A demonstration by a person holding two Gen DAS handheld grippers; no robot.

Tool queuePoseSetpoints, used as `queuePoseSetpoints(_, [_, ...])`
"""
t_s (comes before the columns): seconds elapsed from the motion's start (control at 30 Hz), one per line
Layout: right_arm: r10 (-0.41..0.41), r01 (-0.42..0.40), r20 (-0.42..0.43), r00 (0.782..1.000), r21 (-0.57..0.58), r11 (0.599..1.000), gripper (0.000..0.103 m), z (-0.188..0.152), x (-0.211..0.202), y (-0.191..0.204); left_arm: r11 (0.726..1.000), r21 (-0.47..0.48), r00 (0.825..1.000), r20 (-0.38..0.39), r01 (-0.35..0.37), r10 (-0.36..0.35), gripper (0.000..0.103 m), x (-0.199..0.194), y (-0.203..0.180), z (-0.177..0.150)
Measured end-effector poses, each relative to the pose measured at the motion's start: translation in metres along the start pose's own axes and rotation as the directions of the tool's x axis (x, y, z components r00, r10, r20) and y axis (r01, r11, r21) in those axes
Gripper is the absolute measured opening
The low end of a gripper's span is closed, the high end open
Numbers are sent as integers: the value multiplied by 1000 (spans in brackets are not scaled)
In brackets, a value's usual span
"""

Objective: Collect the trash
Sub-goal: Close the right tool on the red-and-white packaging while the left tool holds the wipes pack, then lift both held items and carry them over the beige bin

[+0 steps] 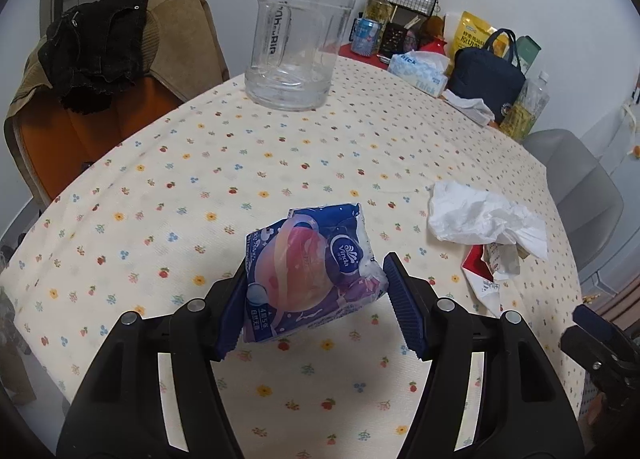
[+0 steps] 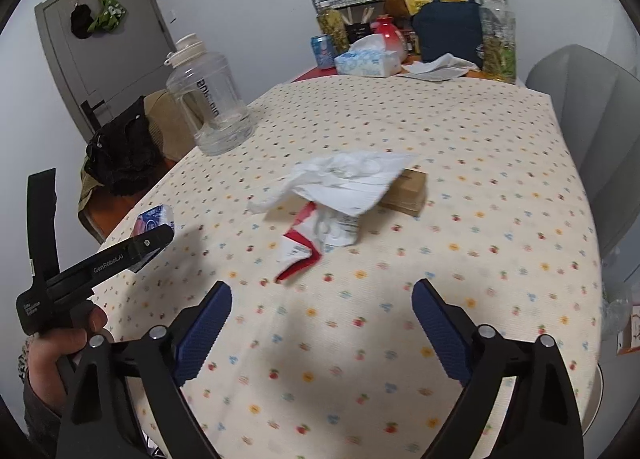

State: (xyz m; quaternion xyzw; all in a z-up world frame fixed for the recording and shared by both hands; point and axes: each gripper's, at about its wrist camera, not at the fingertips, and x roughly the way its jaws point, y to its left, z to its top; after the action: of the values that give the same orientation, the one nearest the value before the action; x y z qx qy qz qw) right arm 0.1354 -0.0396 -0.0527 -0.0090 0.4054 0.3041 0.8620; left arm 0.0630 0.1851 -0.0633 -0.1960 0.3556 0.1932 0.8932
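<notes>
Left gripper [image 1: 314, 301] jaws wide around the Vinda tissue pack [image 1: 310, 279], left pad touching it, right pad just clear. Crumpled white tissue [image 1: 482, 219] and red-and-white wrapper [image 1: 482, 279] lie right on the flowered counter [image 1: 240, 179].

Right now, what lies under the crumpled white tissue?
Under the white tissue lie a red-and-white wrapper and part of a brown cardboard box. Anything else beneath stays hidden.
</notes>
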Motion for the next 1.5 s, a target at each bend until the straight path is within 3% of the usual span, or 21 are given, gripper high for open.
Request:
queuePoseSetpoints(0.23, [-7, 5, -41, 999, -52, 999, 74, 9, 32, 29, 1000, -31, 1000, 11, 7, -7, 64, -4, 15, 2])
queuePoseSetpoints(0.5, [-65, 60, -108, 992, -49, 997, 57, 9, 72, 35, 999, -50, 1000, 10, 11, -11, 64, -4, 24, 0])
queuePoseSetpoints(0.53, [-71, 66, -117, 991, -51, 997, 48, 9, 77, 35, 999, -51, 1000, 9, 12, -12, 64, -3, 25, 0])
queuePoseSetpoints(0.57, [-74, 68, -126, 989, -54, 996, 29, 9, 81, 36, 999, -50, 1000, 8, 15, -14, 64, -3, 25, -1])
queuePoseSetpoints(0.67, [-88, 80, -123, 988, -76, 994, 19, 8, 79, 40, 999, -44, 1000, 6, 21, -21, 64, -3, 23, -2])
queuePoseSetpoints(1.13, [5, -10, -73, 997, -67, 998, 19, -3, 21, 37, 996, -4, 996, 16, 88, -88, 64, -11, -9, -3])
queuePoseSetpoints(1.5, [-28, 28, -23, 999, 15, 999, 19, -14, -22, -13, 984, 76, 987, 4, 161, -162, 64, -17, -62, -8])
